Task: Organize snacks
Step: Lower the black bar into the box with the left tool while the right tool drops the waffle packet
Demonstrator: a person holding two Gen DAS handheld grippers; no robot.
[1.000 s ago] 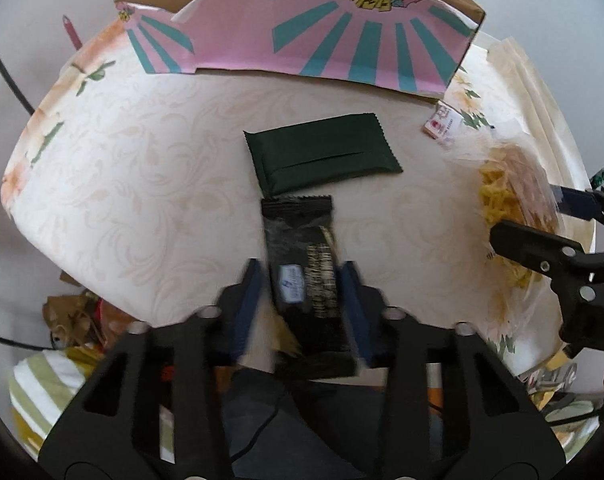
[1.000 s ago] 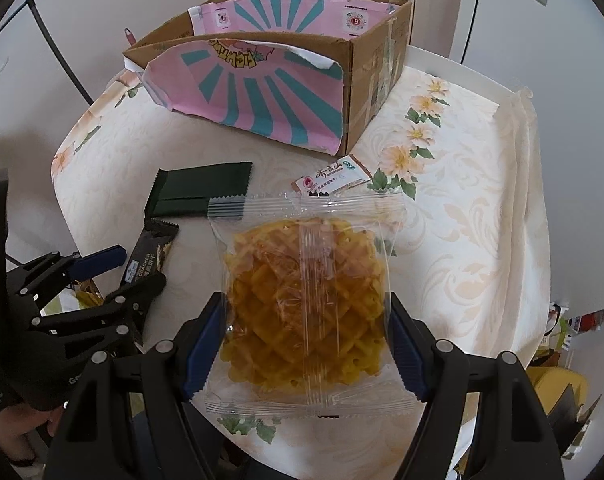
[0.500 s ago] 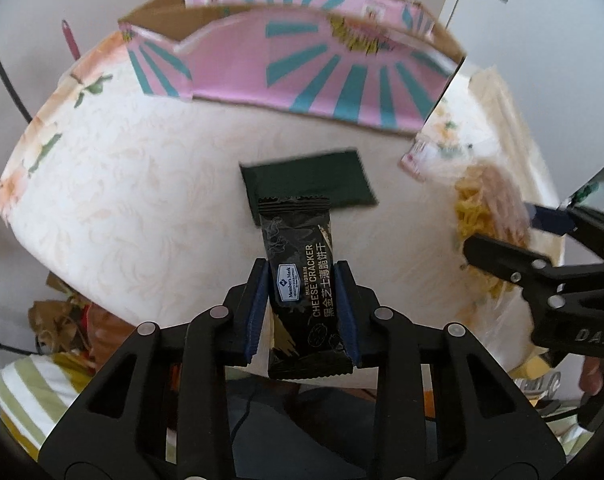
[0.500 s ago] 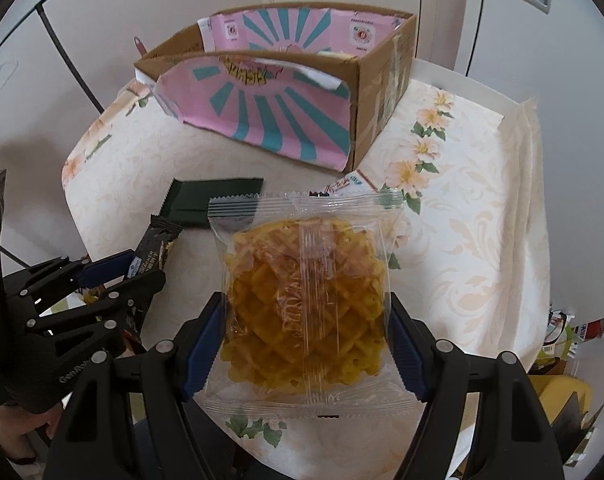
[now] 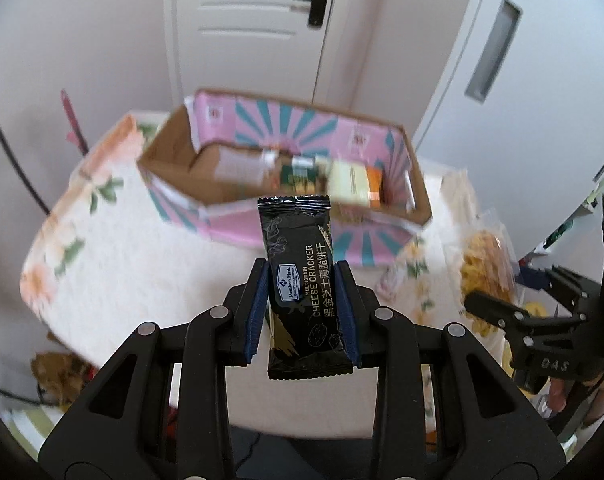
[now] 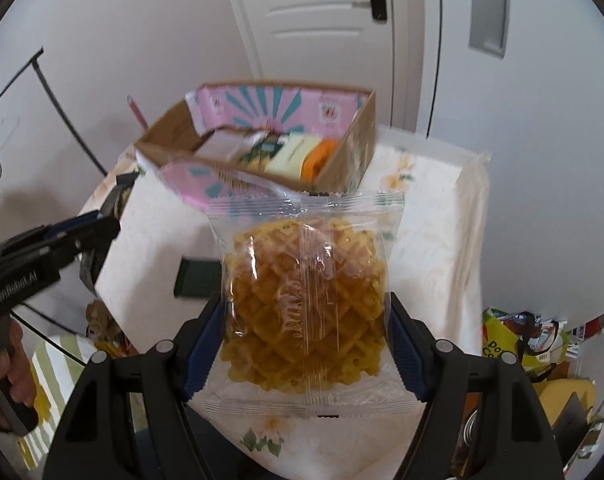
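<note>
My left gripper point(image 5: 302, 300) is shut on a black cheese cracker packet point(image 5: 300, 264) and holds it upright above the table, in front of the pink and teal cardboard box point(image 5: 365, 240). My right gripper point(image 6: 305, 344) is shut on a clear bag of yellow waffle biscuits point(image 6: 305, 300), also raised above the table. The box point(image 6: 345, 160) is open at the top and holds several snack packs. A dark green packet point(image 6: 196, 280) lies flat on the table, partly hidden behind the waffle bag.
The round table has a floral cloth point(image 5: 114, 264). A small white and pink sachet point(image 5: 393, 286) lies near the box. A white door point(image 6: 325, 20) stands behind. Bags and clutter sit on the floor at the right point(image 6: 533, 344).
Both grippers have risen well above the table with their packets. The views now look down into the open box. The cracker packet left the table surface.
</note>
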